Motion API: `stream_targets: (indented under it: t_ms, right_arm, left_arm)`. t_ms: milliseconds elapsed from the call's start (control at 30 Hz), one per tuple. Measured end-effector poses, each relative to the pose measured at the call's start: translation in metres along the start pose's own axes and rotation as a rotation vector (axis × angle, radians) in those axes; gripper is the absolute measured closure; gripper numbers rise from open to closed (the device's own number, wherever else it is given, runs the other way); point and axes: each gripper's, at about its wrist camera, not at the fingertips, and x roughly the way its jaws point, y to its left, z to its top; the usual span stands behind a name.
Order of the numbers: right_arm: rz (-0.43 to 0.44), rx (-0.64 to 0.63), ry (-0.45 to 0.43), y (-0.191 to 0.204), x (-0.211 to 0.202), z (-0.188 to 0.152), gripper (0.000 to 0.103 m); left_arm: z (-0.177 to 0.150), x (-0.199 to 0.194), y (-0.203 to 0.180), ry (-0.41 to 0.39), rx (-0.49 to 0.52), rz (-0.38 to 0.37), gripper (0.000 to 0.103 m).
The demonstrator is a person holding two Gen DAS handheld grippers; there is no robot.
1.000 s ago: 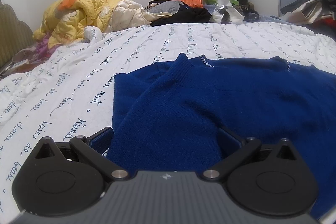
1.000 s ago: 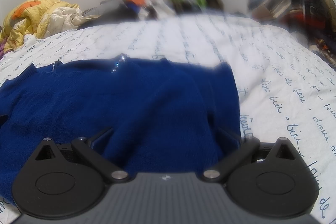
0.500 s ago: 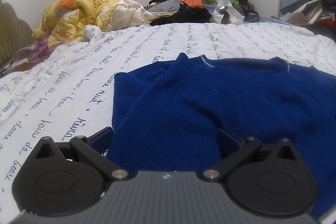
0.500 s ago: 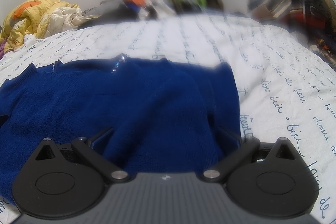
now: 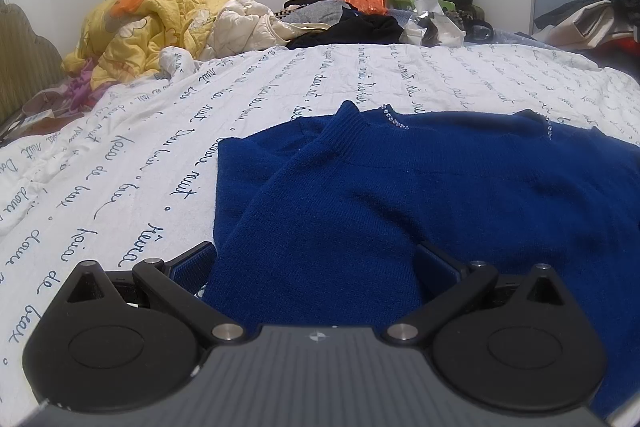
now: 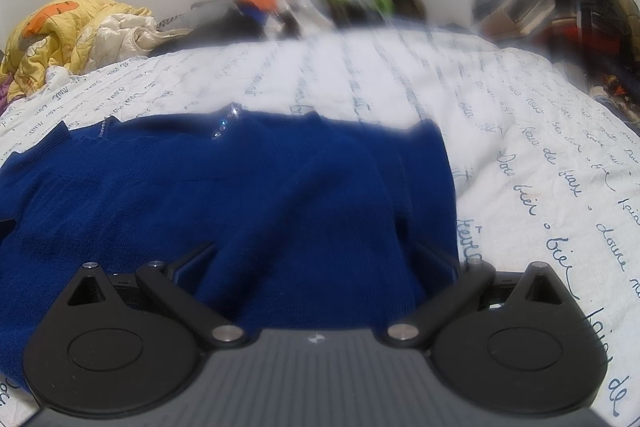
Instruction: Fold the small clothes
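We've got the blue sweater (image 5: 400,195) flat on the bed (image 5: 120,155), its near hem bunched between both spread claws: left claw (image 5: 314,267), right claw (image 6: 314,263), neither clenched.

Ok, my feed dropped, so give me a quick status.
Left gripper and right gripper open, fingers straddling near hem. Blue sweater flat on bedsheet, sleeves folded in. Nothing in the way.

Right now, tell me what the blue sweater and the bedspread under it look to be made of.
Blue sweater: apparently soft knit, wool or acrylic, matte and fuzzy, with a ribbed cuff and small sparkling beads at the neckline. Bedspread: seemingly quilted cotton-like fabric, matte white with printed script, showing stitched lines and puckers. Exact fibres cannot be told.
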Motion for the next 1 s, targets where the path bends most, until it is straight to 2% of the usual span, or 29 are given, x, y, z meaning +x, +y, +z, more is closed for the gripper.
stream_targets:
  t_ms: [233,400,700,800,1000]
  right_arm:
    - [-0.012,0.0,-0.025,0.003,-0.011,-0.002,0.0]
    - [0.015,-0.037,-0.048,0.013,-0.024,0.002,0.0]
    - [0.067,-0.214,-0.108,0.064,-0.052,0.006,0.0]
    - [0.11,-0.298,-0.133,0.091,-0.067,0.001,0.0]
    - [0.242,-0.511,-0.138,0.158,-0.09,-0.021,0.0]
  left_arm:
    - [0.0,-0.002,-0.004,-0.01,0.023,0.012,0.0]
    - [0.008,-0.004,-0.002,-0.007,0.058,0.036,0.0]
    - [0.029,-0.003,0.019,-0.009,0.051,0.027,0.0]
    - [0.043,0.003,0.039,0.012,0.008,-0.044,0.0]
    - [0.068,0.031,0.099,0.131,-0.211,-0.273,0.0]
